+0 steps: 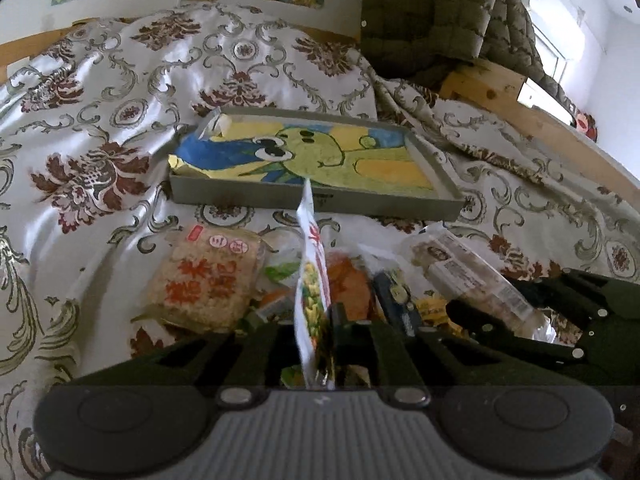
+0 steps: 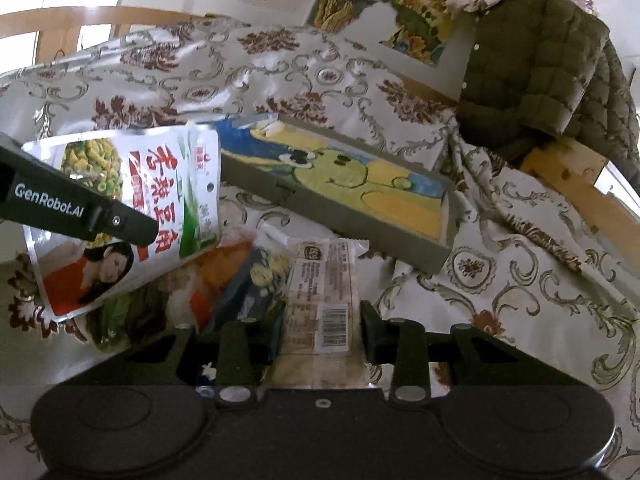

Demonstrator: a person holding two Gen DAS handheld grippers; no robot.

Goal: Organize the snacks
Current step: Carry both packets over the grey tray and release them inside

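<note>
Bedspread surface, floral satin, creased and uneven, snack pile near grey tray

Left gripper is clamped on the white snack pouch, held edge-on above the pile; judged light, floppy and slick, best pinched at its flat sealed margin. Right gripper stands apart, its fingers either side of the clear-wrapped biscuit pack, likely brittle. Grey tray with frog drawing lies just beyond; green quilted jacket hangs behind

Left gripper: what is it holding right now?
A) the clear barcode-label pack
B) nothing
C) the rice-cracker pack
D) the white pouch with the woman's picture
D: the left gripper is clamped on the white pouch, which hangs lifted above the snack pile in the right wrist view.
</note>
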